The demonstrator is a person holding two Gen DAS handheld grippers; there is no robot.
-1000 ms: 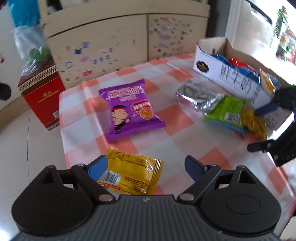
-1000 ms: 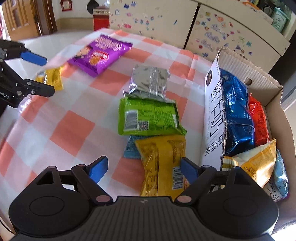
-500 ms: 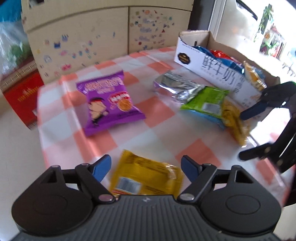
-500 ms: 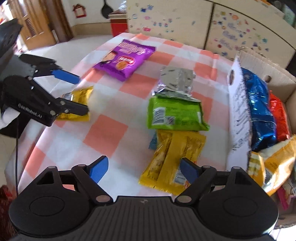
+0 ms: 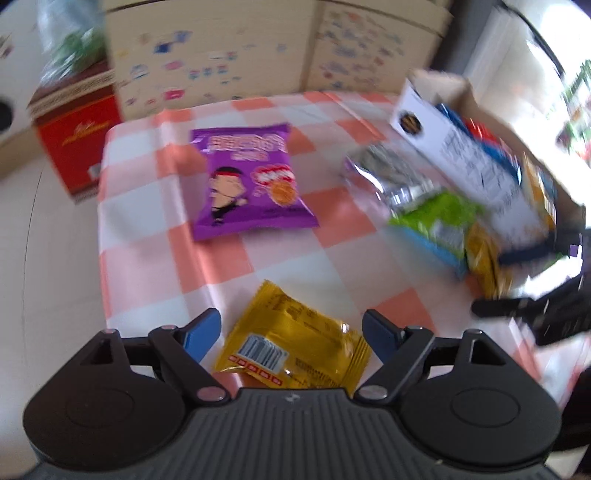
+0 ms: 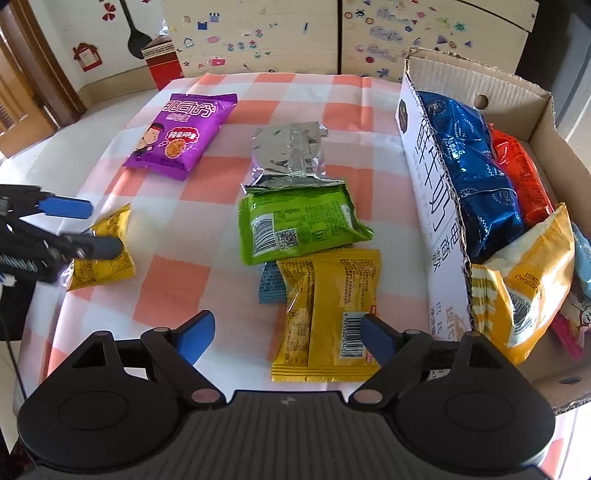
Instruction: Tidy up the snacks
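Note:
A small yellow packet (image 5: 295, 350) lies on the checked tablecloth between the blue fingers of my left gripper (image 5: 291, 325). Its jaws are opening and the pads do not touch the packet. In the right wrist view that left gripper (image 6: 101, 227) hovers over the same small yellow packet (image 6: 107, 258). My right gripper (image 6: 286, 325) stands open above a larger yellow packet (image 6: 325, 302), which lies on a small blue packet (image 6: 271, 288). A green packet (image 6: 299, 225), a silver packet (image 6: 288, 155) and a purple packet (image 6: 181, 136) lie further back.
A cardboard box (image 6: 424, 155) stands at the table's right with a blue bag (image 6: 476, 177), a red bag (image 6: 521, 173) and a yellow bag (image 6: 528, 280) in it. A red carton (image 5: 77, 136) stands on the floor beyond the left edge. A stickered cabinet (image 6: 258, 33) runs behind.
Both grippers have rolled in the hand while staying about where they were. The small yellow packet now sits centred between the left fingers, which narrowed slightly. No snack has moved.

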